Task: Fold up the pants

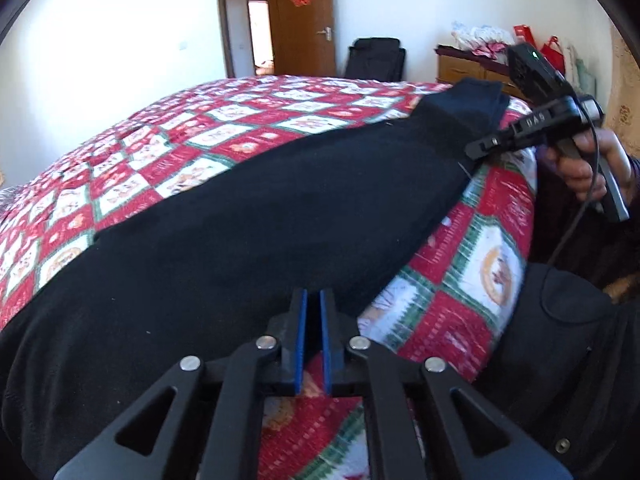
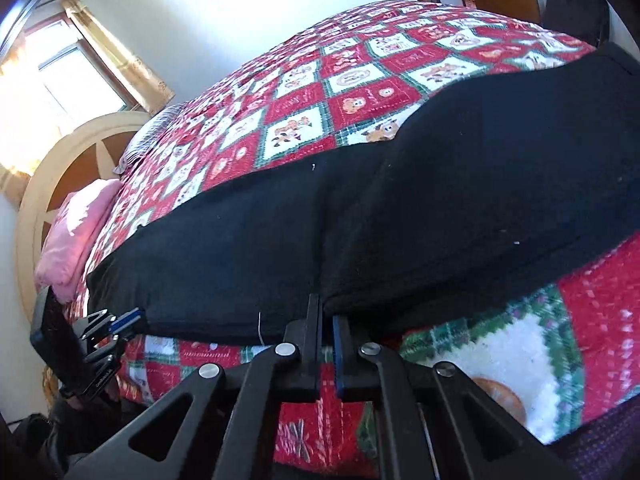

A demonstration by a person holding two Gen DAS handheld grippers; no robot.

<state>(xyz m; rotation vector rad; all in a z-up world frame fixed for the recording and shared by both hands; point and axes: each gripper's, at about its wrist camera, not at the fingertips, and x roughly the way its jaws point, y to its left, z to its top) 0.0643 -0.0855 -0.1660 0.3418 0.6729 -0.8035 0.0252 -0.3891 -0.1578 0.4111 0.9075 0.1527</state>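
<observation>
Bed [image 1: 120, 168] with red-white-green patchwork quilt [image 2: 304, 92] fills both views. Black pants [image 1: 240, 216] lie stretched along the near edge of the bed, on top of the quilt, folded lengthwise into one long strip.

Left wrist view only: open brown door [image 1: 304, 20], black bag [image 1: 374, 58] against the wall, wooden dresser [image 1: 460, 66] with piled stuff, hem end of the pants toward the far right. Right wrist view only: window [image 2: 68, 68] with curtain, rounded headboard [image 2: 52, 168], pink pillow [image 2: 76, 232], wider end of the pants near the pillow side.

Left tongs [image 1: 313, 300] sit at the pants' near edge, blue pads nearly together with a slim gap, tips at the fabric; cannot tell if cloth is pinched. In the right wrist view the left tongs show small at the far left, by the pants' corner.

Right tongs [image 2: 326, 312] nearly clenched at the pants' near edge, narrow gap, grip on cloth not clear. In the left wrist view a hand [image 1: 588, 168] holds them at the pants' leg end.
</observation>
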